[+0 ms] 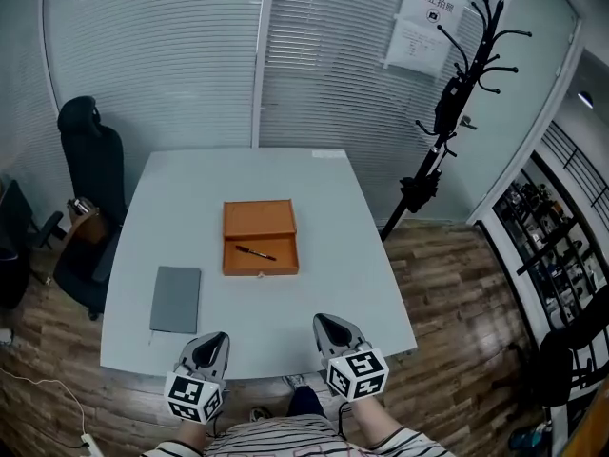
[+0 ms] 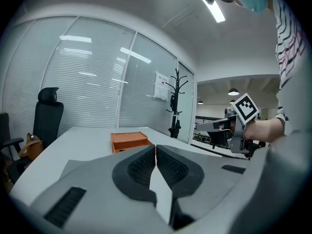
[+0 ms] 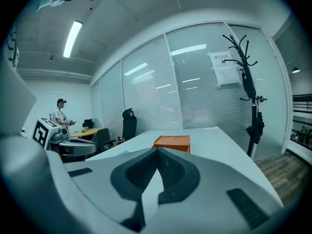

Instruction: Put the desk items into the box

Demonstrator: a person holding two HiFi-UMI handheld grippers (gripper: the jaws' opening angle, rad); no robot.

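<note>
Glass-walled office with slatted blinds, pale grey table at centre. An orange box lies open mid-table, its lid laid flat on the far side. A black pen lies inside the near half. A grey notebook lies flat on the table, left of the box and nearer the front edge, apart from it. The left tool and right tool are held at the near edge, each with jaws pressed together and nothing between them. A black chair stands to the table's left.
</note>
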